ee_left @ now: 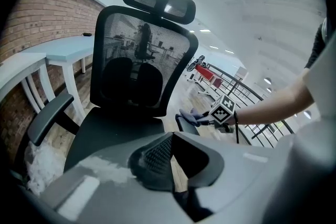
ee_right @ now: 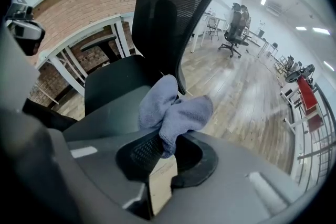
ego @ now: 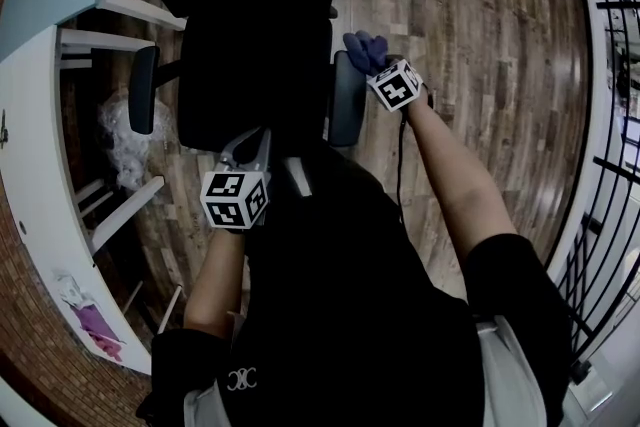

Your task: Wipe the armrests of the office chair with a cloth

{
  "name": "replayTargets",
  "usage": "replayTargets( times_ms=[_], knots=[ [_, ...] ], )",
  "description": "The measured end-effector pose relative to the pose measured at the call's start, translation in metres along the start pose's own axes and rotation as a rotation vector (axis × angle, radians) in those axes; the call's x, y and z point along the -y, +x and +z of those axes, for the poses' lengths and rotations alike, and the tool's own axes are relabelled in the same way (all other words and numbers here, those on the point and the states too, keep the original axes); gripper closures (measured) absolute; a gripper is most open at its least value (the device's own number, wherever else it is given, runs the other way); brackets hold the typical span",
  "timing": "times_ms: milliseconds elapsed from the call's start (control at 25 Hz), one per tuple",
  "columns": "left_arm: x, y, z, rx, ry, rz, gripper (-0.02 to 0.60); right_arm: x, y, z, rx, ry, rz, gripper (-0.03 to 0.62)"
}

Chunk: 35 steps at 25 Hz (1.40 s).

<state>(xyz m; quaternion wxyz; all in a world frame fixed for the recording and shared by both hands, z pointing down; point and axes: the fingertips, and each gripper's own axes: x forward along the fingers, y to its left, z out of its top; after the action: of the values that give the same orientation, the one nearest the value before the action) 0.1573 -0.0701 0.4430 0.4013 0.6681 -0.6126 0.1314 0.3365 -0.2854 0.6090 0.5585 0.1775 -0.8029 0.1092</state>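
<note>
- Left gripper (ego: 252,147): lower centre-left of the head view, behind the back of the chair (ego: 250,65), jaws drawn together on nothing. Best parked there, or laid against the chair back to stop any swivel.
- Left armrest (ego: 143,90): left of centre, well apart from both grippers. Probably one for later, once the other side is done.
- Right armrest (ego: 347,100): just right of centre, under the cloth at its far end. Touching or just above, cannot tell.
- Cloth (ee_right: 173,113): blue-grey and bunched, filling the middle of the right gripper view, most of it free beyond the jaws. Should be pressed flat so the loose part spreads over the pad instead of riding as a lump.
- Right gripper (ee_right: 165,147): upper right of centre in the head view, clamped on a fold of the cloth. Worth holding that pinch firm, tilting the tips down, and drawing along the full length of the pad in slow, overlapping passes, edges included.
</note>
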Motion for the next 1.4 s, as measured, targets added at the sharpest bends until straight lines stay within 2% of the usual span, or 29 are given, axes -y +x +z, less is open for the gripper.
replayTargets(
  times_ms=[160,320,680,1040,1400],
  knots=[
    [0.002,0.002,-0.001,0.000,0.007,-0.013,0.577,-0.013,-0.003,-0.012,0.011,0.048,0.014,0.549],
    [0.004,0.003,-0.001,-0.001,0.009,-0.025,0.577,-0.018,-0.012,-0.015,0.024,0.012,-0.021,0.549],
    [0.008,0.008,-0.004,-0.009,0.022,-0.061,0.577,-0.059,-0.024,-0.049,0.011,0.048,0.006,0.549],
    [0.011,0.013,-0.010,-0.038,0.053,-0.109,0.577,-0.118,-0.037,-0.092,-0.029,0.075,0.080,0.549],
    [0.011,0.015,-0.015,-0.075,0.079,-0.169,0.577,-0.180,-0.060,-0.116,-0.089,0.037,0.166,0.549]
  ],
)
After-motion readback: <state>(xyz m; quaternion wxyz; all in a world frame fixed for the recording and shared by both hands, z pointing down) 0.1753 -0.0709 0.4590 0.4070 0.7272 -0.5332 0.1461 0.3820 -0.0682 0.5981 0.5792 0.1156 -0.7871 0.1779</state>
